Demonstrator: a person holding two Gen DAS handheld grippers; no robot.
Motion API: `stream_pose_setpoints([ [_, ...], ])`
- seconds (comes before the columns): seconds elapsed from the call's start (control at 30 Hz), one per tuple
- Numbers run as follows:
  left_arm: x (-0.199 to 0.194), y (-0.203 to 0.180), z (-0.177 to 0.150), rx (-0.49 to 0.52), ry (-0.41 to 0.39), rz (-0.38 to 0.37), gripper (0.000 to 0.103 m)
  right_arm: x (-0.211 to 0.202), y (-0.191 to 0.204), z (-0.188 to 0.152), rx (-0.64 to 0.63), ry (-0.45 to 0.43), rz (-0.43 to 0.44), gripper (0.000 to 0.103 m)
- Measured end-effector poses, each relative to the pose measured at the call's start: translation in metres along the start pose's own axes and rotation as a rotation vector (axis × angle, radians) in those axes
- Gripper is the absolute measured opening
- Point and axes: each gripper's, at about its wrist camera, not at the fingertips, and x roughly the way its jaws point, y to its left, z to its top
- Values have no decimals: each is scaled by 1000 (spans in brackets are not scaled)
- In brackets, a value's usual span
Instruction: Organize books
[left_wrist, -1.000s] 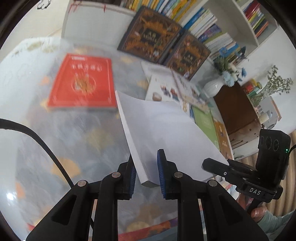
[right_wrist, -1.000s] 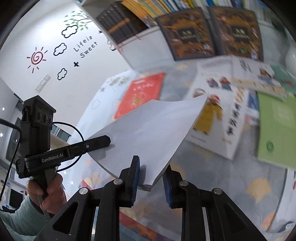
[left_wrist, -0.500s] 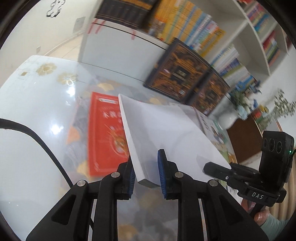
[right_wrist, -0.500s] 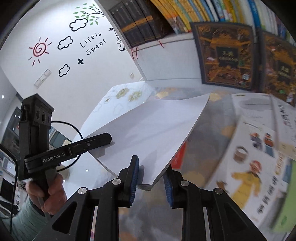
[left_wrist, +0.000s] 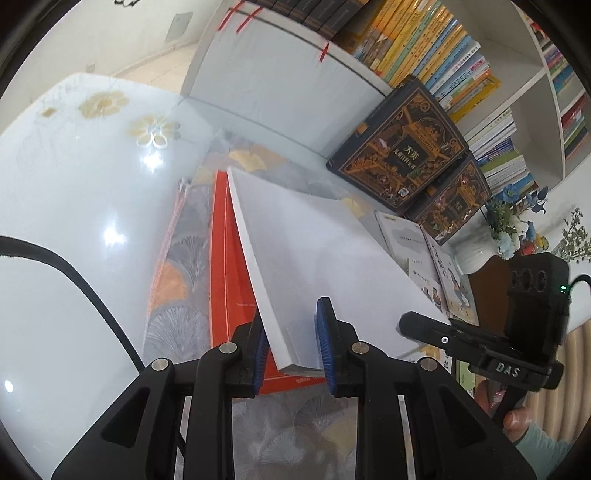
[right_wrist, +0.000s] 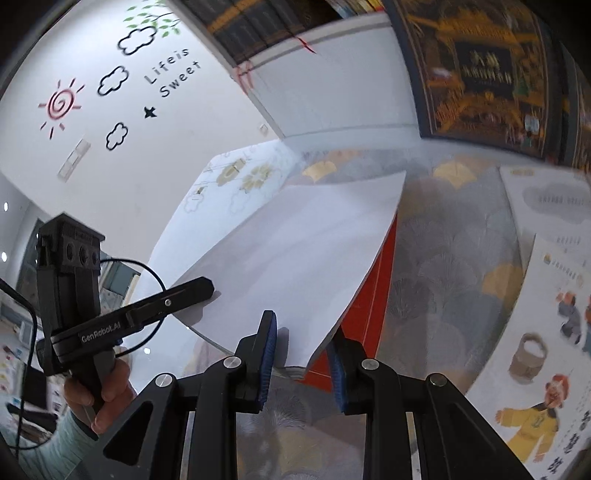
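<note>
Together, both grippers carry one white book over the red one, apparently to stack it.

Nearest, the left gripper (left_wrist: 291, 345) has its blue pads closed on the near corner of the white book (left_wrist: 314, 258), and the right gripper (right_wrist: 301, 347) pinches the opposite near corner; a hold at each end likely keeps the wide, bending cover level; just beyond and below the fingers lies the red book (left_wrist: 229, 280) on the patterned mat (left_wrist: 177, 266), the white one tilted above it and seemingly lining up with it; farther ahead, picture books (right_wrist: 546, 332) lie flat; farthest, two dark ornate books (left_wrist: 399, 147) lean against the bookshelf (left_wrist: 436, 55).
</note>
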Motion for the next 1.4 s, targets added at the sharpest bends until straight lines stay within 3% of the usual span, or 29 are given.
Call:
stream_pose_setpoints([
  [0.1, 5, 4, -6, -20, 17, -1, 23, 7, -11, -5, 54, 26, 19, 26],
  [0.23, 14, 12, -15, -42, 58, 40, 25, 17, -15, -8, 78, 54, -17, 26],
  [0.43, 0, 29, -29, -81, 53, 145, 25, 33, -23, -21, 144, 123, -41, 26],
  [0.6, -14, 23, -44, -65, 71, 148, 25, 6, -41, -51, 265, 98, 38, 26],
  [0.87, 0, -49, -52, 84, 135, 56, 27, -53, -65, -126, 374, 66, 32, 27],
  [1.07, -1, -112, -72, 220, 148, 33, 31, -105, -86, -173, 474, -24, -11, 27],
  [1.27, -16, -154, -94, 277, 141, 57, 32, -155, -81, -179, 421, -122, -77, 27],
  [1.4, -32, -183, -107, 289, 100, 73, 32, -195, -67, -170, 297, -218, -187, 28],
])
